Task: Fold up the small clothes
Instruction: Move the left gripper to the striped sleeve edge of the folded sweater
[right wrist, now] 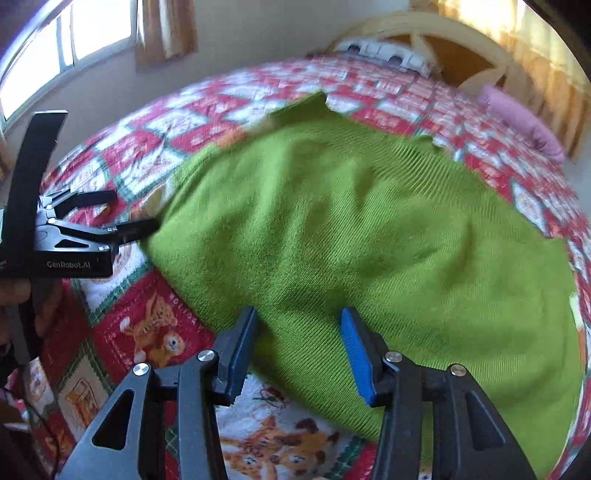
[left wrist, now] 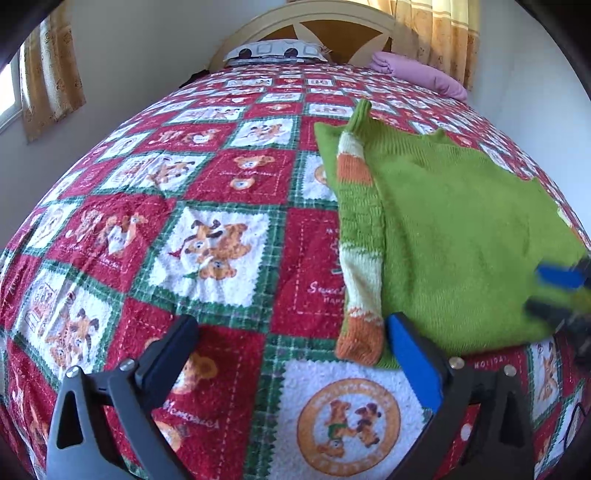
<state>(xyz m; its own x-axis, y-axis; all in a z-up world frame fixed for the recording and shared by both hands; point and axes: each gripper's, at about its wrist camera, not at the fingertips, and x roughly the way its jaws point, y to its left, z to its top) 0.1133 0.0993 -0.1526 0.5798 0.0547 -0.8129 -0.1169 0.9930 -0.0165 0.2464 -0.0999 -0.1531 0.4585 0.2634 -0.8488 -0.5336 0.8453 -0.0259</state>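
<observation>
A small green knit sweater (left wrist: 454, 236) lies flat on the bed, its striped orange, white and green sleeve (left wrist: 360, 258) folded along its left edge. My left gripper (left wrist: 295, 343) is open and empty, low over the quilt, its right finger beside the sleeve cuff. It also shows in the right wrist view (right wrist: 133, 212), at the sweater's left edge. My right gripper (right wrist: 299, 332) is open over the sweater's (right wrist: 369, 240) near hem, holding nothing. It appears blurred in the left wrist view (left wrist: 554, 291) at the sweater's right side.
The bed is covered by a red, green and white patchwork quilt (left wrist: 207, 240) with bear prints. A patterned pillow (left wrist: 275, 53) and a pink folded cloth (left wrist: 421, 72) lie by the headboard (left wrist: 314, 22). Curtains (left wrist: 439, 33) and a window (right wrist: 62, 48) stand beyond.
</observation>
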